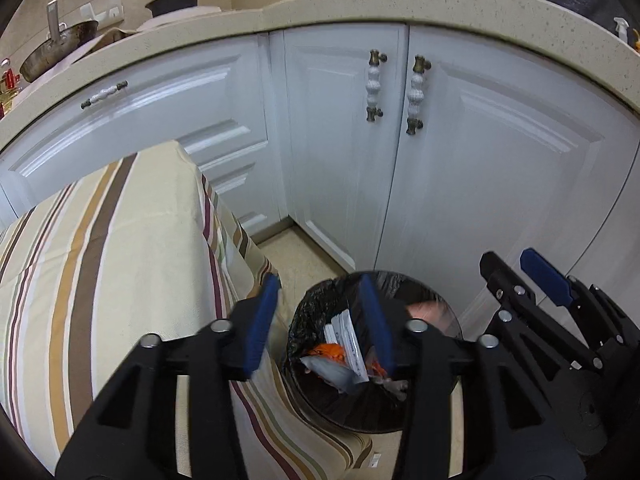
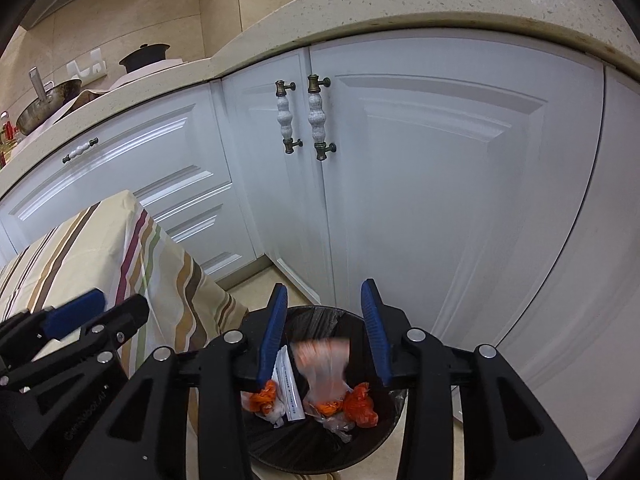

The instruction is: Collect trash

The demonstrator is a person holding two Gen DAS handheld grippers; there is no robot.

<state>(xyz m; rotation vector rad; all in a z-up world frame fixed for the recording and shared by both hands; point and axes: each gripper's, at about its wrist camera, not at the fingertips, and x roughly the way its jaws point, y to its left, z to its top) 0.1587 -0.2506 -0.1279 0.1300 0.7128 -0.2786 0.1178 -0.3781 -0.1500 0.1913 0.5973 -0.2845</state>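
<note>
Black gripper (image 1: 318, 320) — blue pads (image 1: 262, 320).

Bright, even kitchen light on both my wrist views, with strong fisheye bending.

I see soft glare streaks on the glossy cabinet doors (image 1: 340, 152), and the counter edge (image 1: 440, 4) bows into an arc, with dark vignetting at the corners. In my right view a pale wrapper (image 2: 322, 368) over the bin (image 2: 320, 456) is smeared by motion blur. The bin's inside is dark, and my nearest black gripper parts look slightly soft.
</note>
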